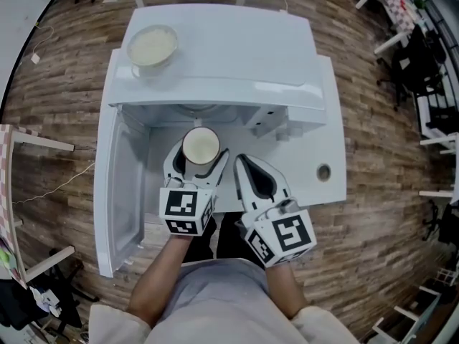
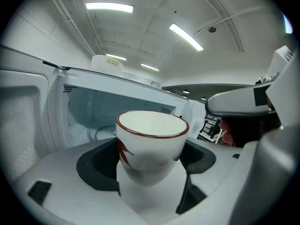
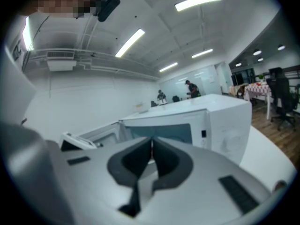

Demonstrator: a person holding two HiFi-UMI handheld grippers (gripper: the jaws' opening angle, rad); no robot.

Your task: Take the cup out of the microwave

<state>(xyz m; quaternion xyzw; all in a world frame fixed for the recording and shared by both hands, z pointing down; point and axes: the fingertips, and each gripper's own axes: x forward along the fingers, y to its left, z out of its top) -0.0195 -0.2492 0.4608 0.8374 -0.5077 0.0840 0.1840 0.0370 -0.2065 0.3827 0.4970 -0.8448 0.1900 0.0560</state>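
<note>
White cup [image 1: 201,146] gripped in left claw [image 1: 200,158] before the open microwave [image 1: 237,49]; right claw [image 1: 239,159] pinched together, empty.

1. The left white plastic two-jaw gripper [image 1: 202,152] is right at the open front of the boxy white microwave [image 1: 237,49], jaws clamped on the sides of an upright white ceramic cup with a dark red rim [image 1: 201,143].
2. The right white plastic two-jaw gripper [image 1: 242,165] is just beside it on the microwave's panel side, jaws pressed together with nothing between them.
3. Both forearms [image 1: 161,278] reach toward the microwave, side by side.
</note>
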